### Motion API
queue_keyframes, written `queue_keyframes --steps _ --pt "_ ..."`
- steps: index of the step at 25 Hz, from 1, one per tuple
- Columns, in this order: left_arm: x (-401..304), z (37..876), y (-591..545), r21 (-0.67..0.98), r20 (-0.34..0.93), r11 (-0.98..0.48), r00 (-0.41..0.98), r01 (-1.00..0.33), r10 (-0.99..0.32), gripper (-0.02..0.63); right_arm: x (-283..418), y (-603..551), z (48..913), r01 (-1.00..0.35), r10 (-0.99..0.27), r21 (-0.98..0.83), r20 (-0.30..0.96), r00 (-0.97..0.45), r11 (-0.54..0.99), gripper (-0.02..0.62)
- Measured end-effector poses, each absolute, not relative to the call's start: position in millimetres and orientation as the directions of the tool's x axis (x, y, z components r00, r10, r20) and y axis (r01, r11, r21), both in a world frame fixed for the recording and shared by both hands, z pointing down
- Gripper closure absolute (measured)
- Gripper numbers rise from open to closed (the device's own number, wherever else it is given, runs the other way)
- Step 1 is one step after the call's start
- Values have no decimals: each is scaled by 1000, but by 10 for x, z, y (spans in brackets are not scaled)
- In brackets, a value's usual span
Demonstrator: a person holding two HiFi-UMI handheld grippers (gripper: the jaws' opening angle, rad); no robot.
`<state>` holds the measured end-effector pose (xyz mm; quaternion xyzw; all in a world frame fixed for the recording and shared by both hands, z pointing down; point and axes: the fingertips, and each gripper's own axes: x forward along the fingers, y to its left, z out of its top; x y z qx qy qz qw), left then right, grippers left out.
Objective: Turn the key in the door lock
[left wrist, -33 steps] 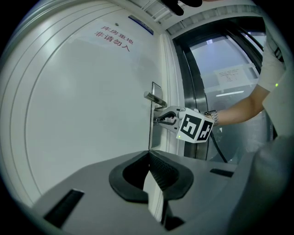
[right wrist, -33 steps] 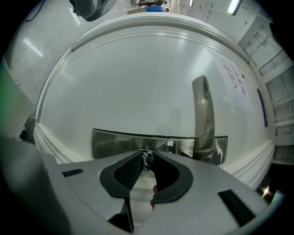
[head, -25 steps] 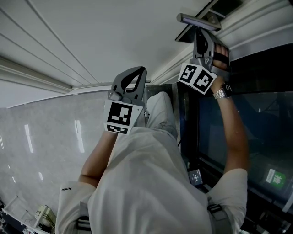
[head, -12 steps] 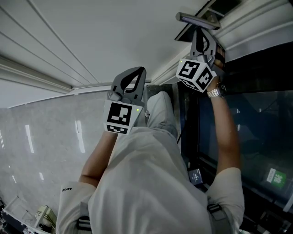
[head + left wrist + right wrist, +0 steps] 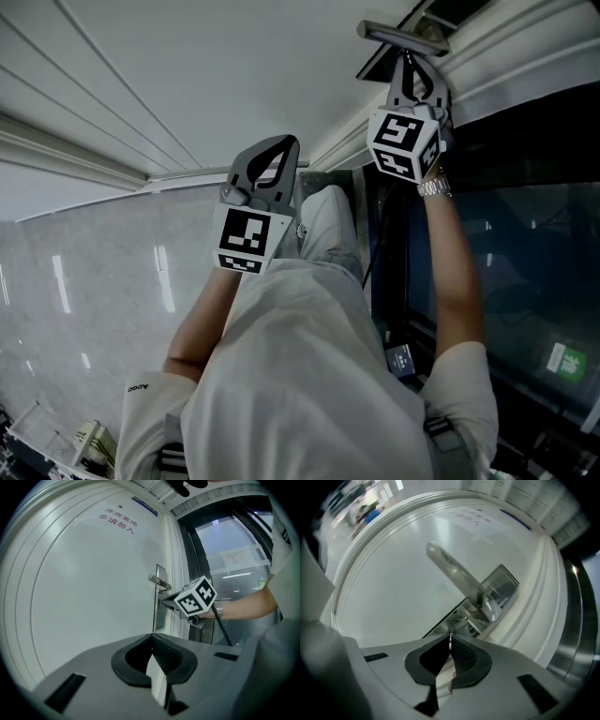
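Key (image 5: 450, 638): only a thin metal sliver of it shows, pinched at the very tip of the right gripper (image 5: 450, 642), whose jaws have just been closing and now meet on that sliver. The rest of the key and the keyhole are hidden behind the jaw tips. In the left gripper view that spot is covered by the right gripper's marker cube (image 5: 196, 597), and the head view is too small and dark there to make it out. Just past the tips is the lock plate (image 5: 502, 587), blurred, with the lever handle (image 5: 454, 576) slanting away from it across the white door (image 5: 384, 588). The right gripper points at the door's edge just under the handle, and the hand behind it wears a wristwatch (image 5: 433, 187). The left gripper (image 5: 152, 640) is held well apart from the lock, facing the door, with its jaws closed and nothing between them. Red print (image 5: 117, 521) sits high on the door, too small to read. Beside the door frame is a dark glass panel (image 5: 525, 272) with a sheet of paper (image 5: 239, 557) behind it, its text illegible and the panel cut off at the right edge.
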<state>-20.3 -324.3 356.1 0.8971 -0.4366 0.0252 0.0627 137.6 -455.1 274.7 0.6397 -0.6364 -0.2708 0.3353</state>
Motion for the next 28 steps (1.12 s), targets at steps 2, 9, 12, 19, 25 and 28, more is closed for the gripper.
queue_keyframes --steps 2,9,12,19,25,28 --pt "-189 3548 -3228 88 99 -613 619 -785 -779 597 1388 -4538 2709 -711 -995 703 93 40 37 586" --pt "-175 3553 -3210 86 104 -613 619 -786 -779 597 1394 -4555 2702 -829 -994 557 106 18 44 586" --pt "-144 3556 -3206 87 105 -615 621 -784 -777 597 1438 -4559 2698 -905 -992 422 126 1 53 586" --pt "-88 3581 -3208 87 108 -619 625 -780 -773 597 1517 -4569 2702 -996 -984 -1 158 -85 86 586" --pt "-24 3580 -3205 99 108 -626 634 -774 -766 597 1574 -4571 2706 -950 -980 -300 144 -136 88 586" --pt "7 3566 -3193 92 107 -634 640 -768 -761 597 1591 -4561 2709 -916 -979 -390 132 -156 94 586"
